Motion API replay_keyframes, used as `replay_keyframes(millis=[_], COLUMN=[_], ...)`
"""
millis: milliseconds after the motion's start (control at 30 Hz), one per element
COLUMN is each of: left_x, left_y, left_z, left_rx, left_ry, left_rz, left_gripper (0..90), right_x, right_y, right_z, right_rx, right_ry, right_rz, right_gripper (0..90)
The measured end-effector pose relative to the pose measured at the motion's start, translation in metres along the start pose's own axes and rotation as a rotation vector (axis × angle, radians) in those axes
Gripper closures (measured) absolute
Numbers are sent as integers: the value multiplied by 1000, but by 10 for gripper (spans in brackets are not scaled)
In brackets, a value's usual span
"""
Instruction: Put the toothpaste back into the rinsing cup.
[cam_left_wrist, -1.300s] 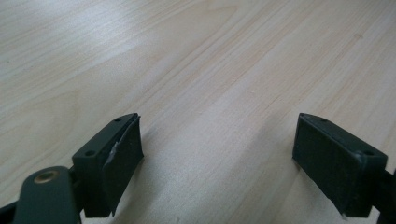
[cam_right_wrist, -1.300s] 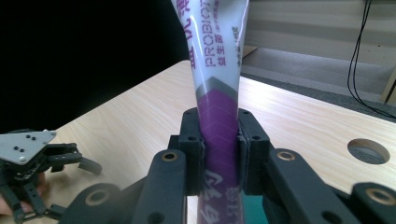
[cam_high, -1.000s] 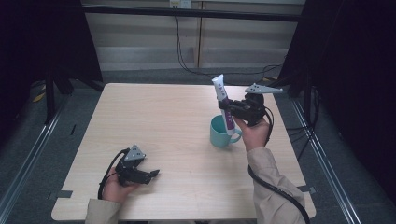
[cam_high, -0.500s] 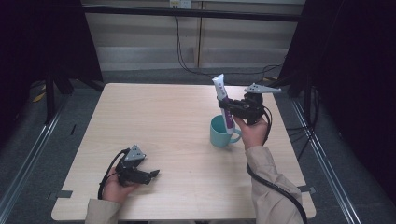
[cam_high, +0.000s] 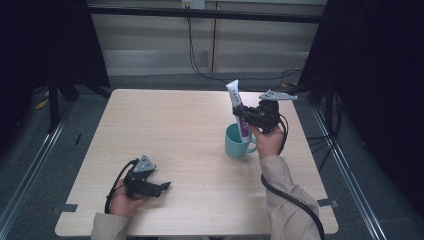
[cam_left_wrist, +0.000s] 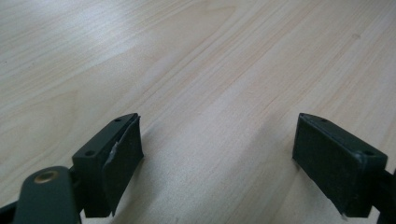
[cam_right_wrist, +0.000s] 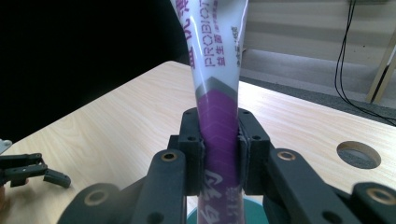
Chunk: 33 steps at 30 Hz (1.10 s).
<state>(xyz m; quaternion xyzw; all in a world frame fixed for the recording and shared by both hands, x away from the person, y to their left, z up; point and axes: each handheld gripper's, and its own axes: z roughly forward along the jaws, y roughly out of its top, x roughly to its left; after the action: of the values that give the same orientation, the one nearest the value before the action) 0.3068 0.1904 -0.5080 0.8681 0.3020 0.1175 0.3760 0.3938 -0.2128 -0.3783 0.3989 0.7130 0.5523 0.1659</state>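
Note:
A white and purple toothpaste tube (cam_high: 238, 111) stands upright with its lower end inside a teal mug (cam_high: 236, 142) at the table's right. My right gripper (cam_high: 248, 116) is shut on the tube above the mug's rim. In the right gripper view the tube (cam_right_wrist: 219, 93) is pinched between both jaws, and the mug's rim (cam_right_wrist: 252, 209) shows just below. My left gripper (cam_high: 162, 187) rests low on the table near the front left, open with nothing between its jaws. The left gripper (cam_left_wrist: 217, 161) looks at bare wood.
The light wooden table (cam_high: 165, 125) has a round cable hole (cam_right_wrist: 358, 155) near its far edge. Dark curtains and metal rails flank the table, and cables hang behind it. A black cable (cam_high: 295, 200) trails from the right gripper along the sleeve.
The tube and right gripper have sunk slightly toward the mug. The left gripper has not moved.

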Motion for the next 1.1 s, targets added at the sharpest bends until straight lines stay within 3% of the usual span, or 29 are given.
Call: replay_keyframes(millis=[267, 567, 1100], left_x=[0, 0, 0], left_y=[0, 0, 0], left_z=[0, 0, 0], left_rx=[-1, 0, 1], left_ry=[-2, -5, -10], left_rz=[-2, -4, -4], left_gripper=[154, 154, 154], right_x=[-2, 2, 0], right_y=[-1, 4, -11], right_z=[3, 8, 24], right_rx=[-1, -17, 5], right_ry=[0, -13, -48], right_rz=[8, -25, -49], right_gripper=[751, 751, 749])
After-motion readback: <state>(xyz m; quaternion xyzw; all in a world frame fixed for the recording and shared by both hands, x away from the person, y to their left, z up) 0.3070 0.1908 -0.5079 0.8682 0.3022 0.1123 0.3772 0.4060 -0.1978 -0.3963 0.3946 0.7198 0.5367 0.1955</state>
